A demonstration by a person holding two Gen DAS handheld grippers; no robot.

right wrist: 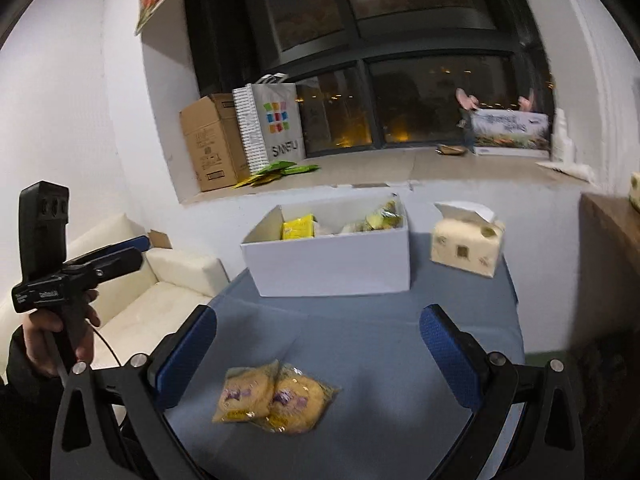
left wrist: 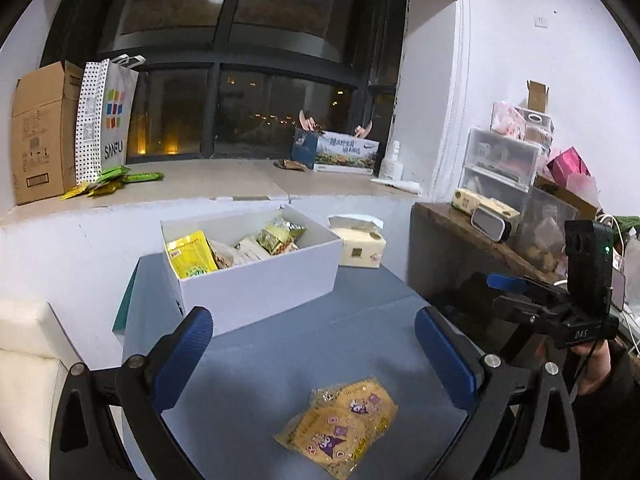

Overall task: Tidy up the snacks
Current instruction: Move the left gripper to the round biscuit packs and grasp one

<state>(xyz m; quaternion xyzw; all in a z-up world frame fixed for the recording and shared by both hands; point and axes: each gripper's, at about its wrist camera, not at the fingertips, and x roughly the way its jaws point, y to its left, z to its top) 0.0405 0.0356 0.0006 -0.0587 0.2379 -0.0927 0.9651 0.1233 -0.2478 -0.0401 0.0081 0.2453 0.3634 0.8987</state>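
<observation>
While both the left gripper (left wrist: pixel 314 344) and right gripper (right wrist: pixel 318 344) gape wide, the yellow snack pack (left wrist: pixel 340 426) lies on the blue table (left wrist: pixel 360 312) near the white box (left wrist: pixel 256 276).

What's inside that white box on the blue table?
The white box holds snack packets: a yellow packet at one end, gold-green ones at the other. Whatever lies beneath them is hidden by the walls.

A lived-in room of a home at night — a dark window (right wrist: pixel 420 92) over a deep sill (left wrist: pixel 224 184) holding a cardboard box (left wrist: pixel 40 132) and a shopping bag (left wrist: pixel 106 120). A cream sofa (right wrist: pixel 160 280) stands beside the blue-covered desk (right wrist: pixel 400 340); a tissue pack (right wrist: pixel 466 248) and clear storage drawers (left wrist: pixel 500 160) — household clutter — fill the side.
</observation>
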